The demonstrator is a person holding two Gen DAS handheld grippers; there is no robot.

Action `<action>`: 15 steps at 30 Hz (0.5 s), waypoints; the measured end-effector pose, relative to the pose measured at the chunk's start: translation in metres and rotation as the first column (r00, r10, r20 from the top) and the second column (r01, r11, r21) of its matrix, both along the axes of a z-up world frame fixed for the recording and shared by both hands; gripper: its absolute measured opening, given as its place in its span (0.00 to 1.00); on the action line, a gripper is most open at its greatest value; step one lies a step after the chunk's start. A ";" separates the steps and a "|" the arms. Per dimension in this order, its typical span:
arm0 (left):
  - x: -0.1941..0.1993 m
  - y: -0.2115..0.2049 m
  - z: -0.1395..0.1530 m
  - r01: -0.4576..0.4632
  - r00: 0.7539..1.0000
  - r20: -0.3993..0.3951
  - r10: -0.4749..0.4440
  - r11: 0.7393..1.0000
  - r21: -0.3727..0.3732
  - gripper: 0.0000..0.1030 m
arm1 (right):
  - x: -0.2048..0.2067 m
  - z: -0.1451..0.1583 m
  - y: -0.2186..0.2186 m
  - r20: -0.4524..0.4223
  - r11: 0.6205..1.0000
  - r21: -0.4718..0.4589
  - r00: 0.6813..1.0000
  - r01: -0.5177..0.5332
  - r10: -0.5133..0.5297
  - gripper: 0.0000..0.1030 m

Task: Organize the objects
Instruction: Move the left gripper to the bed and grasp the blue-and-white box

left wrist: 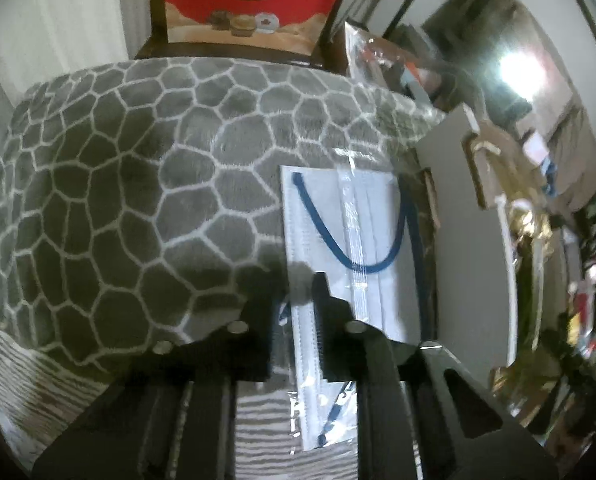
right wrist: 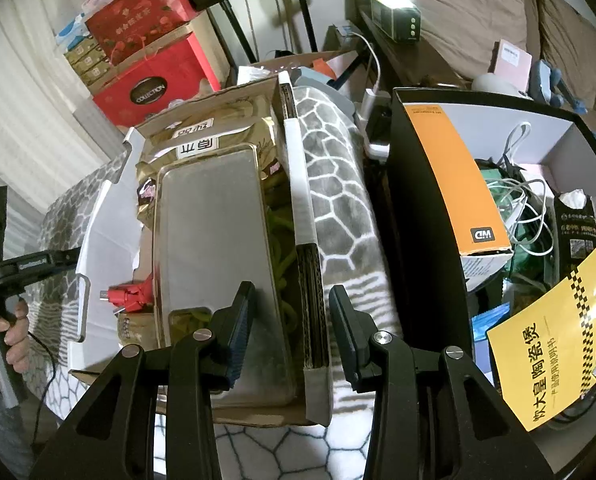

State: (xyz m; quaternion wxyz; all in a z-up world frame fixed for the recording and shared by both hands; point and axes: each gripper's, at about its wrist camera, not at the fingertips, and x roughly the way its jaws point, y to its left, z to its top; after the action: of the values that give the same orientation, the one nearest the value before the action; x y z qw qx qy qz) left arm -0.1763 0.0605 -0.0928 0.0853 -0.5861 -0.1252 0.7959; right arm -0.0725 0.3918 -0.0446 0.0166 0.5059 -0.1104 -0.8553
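My left gripper (left wrist: 298, 312) is shut on a packaged white face mask with blue ear loops (left wrist: 349, 240), held over a grey blanket with a white cell pattern (left wrist: 118, 184). My right gripper (right wrist: 290, 320) is open and empty. It hovers over the near end of an open cardboard box (right wrist: 309, 216) that holds a clear phone case (right wrist: 214, 240), gold snack bags (right wrist: 218, 136), a red cable plug (right wrist: 130, 296) and green cord. The left gripper and the hand holding it show at the left edge of the right wrist view (right wrist: 2, 272).
A black bin (right wrist: 417, 208) to the right of the box holds an orange box (right wrist: 457, 184), white cables (right wrist: 525, 200) and a yellow manual (right wrist: 553, 340). Red gift boxes (right wrist: 150, 76) are stacked behind; one shows in the left wrist view (left wrist: 254, 0). The box's grey flap (left wrist: 449, 160) lies right of the mask.
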 end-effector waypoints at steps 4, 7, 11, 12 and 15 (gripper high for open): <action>-0.005 -0.011 0.002 -0.037 0.999 0.018 0.035 0.992 0.121 0.01 | 0.000 0.000 0.001 0.001 1.000 0.002 1.000 -0.002 0.002 0.38; -0.001 -0.014 0.016 -0.030 0.999 -0.009 0.032 0.985 0.170 0.01 | 0.001 -0.001 0.001 0.001 1.000 0.000 1.000 -0.002 0.002 0.38; 0.003 -0.013 0.043 -0.006 0.998 -0.057 0.019 0.976 0.216 0.01 | 0.000 -0.001 0.001 0.001 1.000 -0.004 1.000 0.001 -0.001 0.38; 0.003 -0.011 0.050 0.003 0.998 -0.069 0.013 0.974 0.228 0.01 | 0.000 -0.001 0.001 0.001 1.000 -0.003 1.000 0.000 0.000 0.38; 0.005 0.002 0.073 0.048 0.994 -0.109 -0.021 0.967 0.250 0.01 | 0.001 -0.001 0.002 0.000 1.000 -0.001 1.000 0.000 0.000 0.38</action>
State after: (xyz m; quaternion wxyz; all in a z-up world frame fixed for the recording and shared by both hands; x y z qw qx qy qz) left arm -0.1717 0.0625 -0.0195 0.1796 -0.5296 -0.2105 0.8018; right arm -0.0718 0.3935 -0.0457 0.0168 0.5061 -0.1106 -0.8552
